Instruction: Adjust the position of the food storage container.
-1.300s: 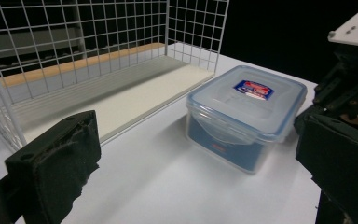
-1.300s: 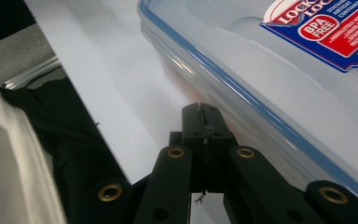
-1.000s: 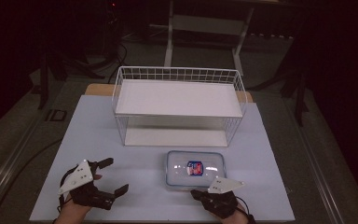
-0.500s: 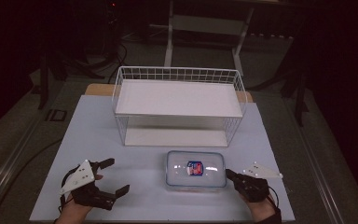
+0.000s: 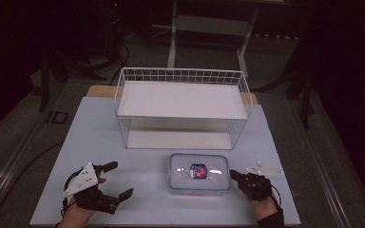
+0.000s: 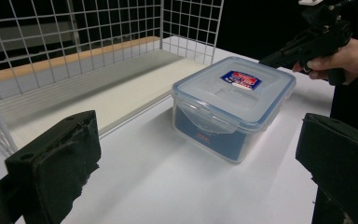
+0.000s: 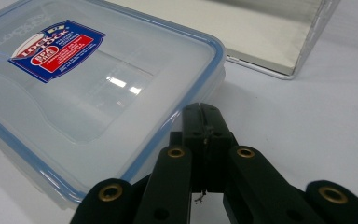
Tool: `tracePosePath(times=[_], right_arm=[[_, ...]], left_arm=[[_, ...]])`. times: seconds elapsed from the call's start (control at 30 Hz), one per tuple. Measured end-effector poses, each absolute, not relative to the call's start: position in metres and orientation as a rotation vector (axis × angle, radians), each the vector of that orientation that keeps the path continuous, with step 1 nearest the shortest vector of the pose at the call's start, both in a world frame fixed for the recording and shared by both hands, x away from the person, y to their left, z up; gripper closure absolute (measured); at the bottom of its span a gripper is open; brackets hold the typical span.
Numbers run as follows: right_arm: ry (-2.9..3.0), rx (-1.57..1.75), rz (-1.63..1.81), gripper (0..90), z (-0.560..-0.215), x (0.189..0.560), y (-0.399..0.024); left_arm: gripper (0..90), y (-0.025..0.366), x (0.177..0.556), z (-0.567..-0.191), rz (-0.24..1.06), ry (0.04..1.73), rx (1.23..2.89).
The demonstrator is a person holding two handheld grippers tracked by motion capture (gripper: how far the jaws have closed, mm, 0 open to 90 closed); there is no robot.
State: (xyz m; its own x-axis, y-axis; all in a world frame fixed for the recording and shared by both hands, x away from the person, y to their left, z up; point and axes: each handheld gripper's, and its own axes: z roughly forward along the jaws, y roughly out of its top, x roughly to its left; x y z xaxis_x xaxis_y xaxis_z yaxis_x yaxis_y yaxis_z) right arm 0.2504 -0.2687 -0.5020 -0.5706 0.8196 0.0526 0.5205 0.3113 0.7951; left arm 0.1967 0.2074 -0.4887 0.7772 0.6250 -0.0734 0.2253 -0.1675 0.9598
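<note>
where the table's near edge meets the person's hands, the left gripper (image 5: 108, 183) sits low at the left of the white tabletop (image 5: 95, 137) with its two black jaws spread wide and nothing between them, its grey three-cornered plate on top. at the right, the right gripper (image 5: 234, 175) has its jaws pressed together, empty, their tip just beside the right end of the clear rectangular plastic food box with a blue-rimmed snap lid (image 5: 199, 172); whether tip and rim touch cannot be told. that box lies flat on the table between the two grippers, lid on, a red and blue label (image 7: 56, 49) at its middle. beyond it stands the white wire two-level shelf rack (image 5: 183, 107), both its shelves bare.
</note>
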Motion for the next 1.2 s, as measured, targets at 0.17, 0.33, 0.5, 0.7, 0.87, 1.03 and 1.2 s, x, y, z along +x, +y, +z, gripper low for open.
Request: tracePosePath(times=[0.17,0.33,0.5,0.7,0.87,1.03,1.2], right_arm=[[2.239,1.171,1.145,90.0,-0.502,0.254,-0.260],[2.257,1.157,1.153,90.0,-0.502,0.258,-0.250],[2.283,1.137,1.168,90.0,-0.502,0.262,-0.239],[2.299,1.124,1.185,90.0,-0.503,0.262,-0.232],[2.316,1.105,1.198,90.0,-0.503,0.262,-0.225],[2.339,1.066,1.205,90.0,-0.503,0.262,-0.216],[2.336,1.055,1.207,90.0,-0.502,0.263,-0.212]], left_arm=[[0.0,0.206,0.197,-0.489,0.401,0.664,1.749],[0.0,0.206,0.197,-0.489,0.400,0.664,1.751],[0.0,0.206,0.197,-0.490,0.397,0.665,1.754],[0.0,0.205,0.197,-0.490,0.393,0.666,1.754],[0.0,0.205,0.197,-0.490,0.387,0.661,1.758],[0.0,0.205,0.198,-0.491,0.383,0.660,1.764],[0.0,0.204,0.198,-0.491,0.382,0.659,1.764]])
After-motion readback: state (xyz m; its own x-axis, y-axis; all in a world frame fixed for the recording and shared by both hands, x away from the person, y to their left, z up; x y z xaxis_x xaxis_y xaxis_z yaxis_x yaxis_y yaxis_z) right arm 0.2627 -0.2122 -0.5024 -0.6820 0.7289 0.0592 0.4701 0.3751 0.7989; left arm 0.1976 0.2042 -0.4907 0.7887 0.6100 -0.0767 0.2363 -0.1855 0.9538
